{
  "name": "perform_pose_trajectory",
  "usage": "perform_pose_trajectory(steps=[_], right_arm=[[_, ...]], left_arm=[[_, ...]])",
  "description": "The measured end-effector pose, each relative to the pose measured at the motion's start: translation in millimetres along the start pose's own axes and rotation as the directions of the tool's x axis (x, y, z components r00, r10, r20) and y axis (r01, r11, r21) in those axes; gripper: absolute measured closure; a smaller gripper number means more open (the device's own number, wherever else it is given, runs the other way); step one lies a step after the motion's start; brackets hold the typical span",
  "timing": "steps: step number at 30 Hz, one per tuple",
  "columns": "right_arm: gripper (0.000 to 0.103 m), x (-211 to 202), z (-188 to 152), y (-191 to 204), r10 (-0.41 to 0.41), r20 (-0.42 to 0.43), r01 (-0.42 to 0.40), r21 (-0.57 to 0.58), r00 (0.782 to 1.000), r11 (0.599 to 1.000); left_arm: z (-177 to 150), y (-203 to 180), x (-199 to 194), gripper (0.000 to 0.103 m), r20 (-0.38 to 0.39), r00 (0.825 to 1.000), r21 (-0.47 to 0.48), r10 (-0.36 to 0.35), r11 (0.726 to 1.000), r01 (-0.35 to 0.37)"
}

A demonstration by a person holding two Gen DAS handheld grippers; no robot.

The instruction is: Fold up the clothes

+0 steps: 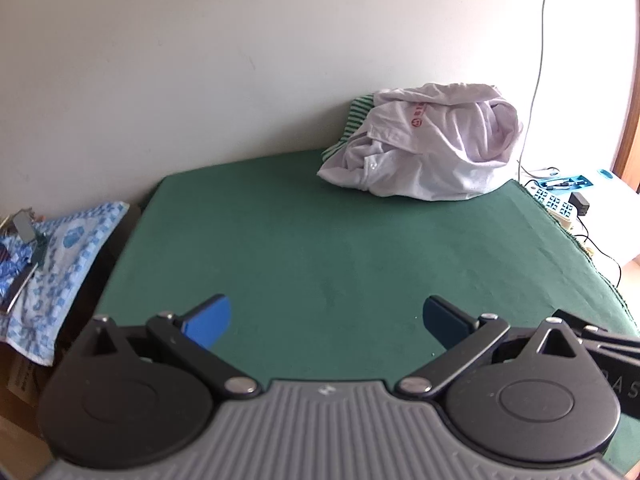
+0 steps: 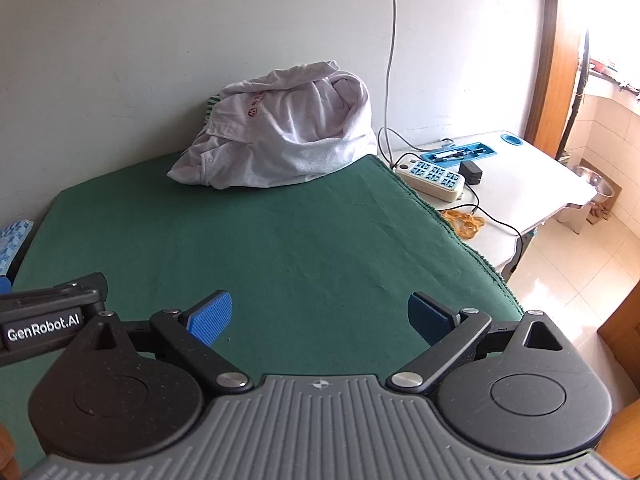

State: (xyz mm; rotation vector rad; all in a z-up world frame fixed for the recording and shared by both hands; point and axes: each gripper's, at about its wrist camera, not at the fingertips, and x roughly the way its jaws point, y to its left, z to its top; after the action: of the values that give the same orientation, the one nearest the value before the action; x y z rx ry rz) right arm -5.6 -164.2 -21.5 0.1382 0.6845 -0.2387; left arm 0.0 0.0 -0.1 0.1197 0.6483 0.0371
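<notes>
crumpled white shirt [image 2: 280, 128] heaped on smooth green cloth [image 2: 280, 248], striped garment [image 1: 356, 120] beneath.

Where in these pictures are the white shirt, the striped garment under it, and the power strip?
white shirt [image 2: 288, 136]: right wrist view, on its crumpled middle.
striped garment [image 1: 358, 114]: left wrist view, on the green-striped edge showing behind the shirt.
power strip [image 2: 434, 176]: right wrist view, on its socket face.
</notes>
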Motion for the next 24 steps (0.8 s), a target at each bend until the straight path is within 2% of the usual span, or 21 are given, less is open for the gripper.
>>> perform_pose_trajectory(steps=[5, 9, 17, 24], right_arm=[[0.006, 3, 2, 11, -0.016, -0.016, 0.015, -0.024, 1.000, 1.000], [0.006, 0, 1, 3, -0.022, -0.009, 0.022, 0.026, 1.000, 0.999], [0.006, -7, 4, 0, -0.008, 0.004, 0.007, 0.040, 1.000, 0.999], [0.006, -4, 7, -2, -0.006, -0.003, 0.006, 0.051, 1.000, 0.999]], left_arm=[[-1, 0, 1, 0.000, -0.060, 0.998, -0.025, -0.019, 1.000, 0.018], [-1, 1, 1, 0.000, -0.106, 0.994, -0.043, -0.035, 0.999, 0.030], [-5, -7, 0, 0.000, -0.093, 0.995, -0.058, -0.020, 0.998, 0.014], [-6, -12, 1, 0.000, -0.112, 0.994, -0.060, -0.014, 0.998, 0.007]])
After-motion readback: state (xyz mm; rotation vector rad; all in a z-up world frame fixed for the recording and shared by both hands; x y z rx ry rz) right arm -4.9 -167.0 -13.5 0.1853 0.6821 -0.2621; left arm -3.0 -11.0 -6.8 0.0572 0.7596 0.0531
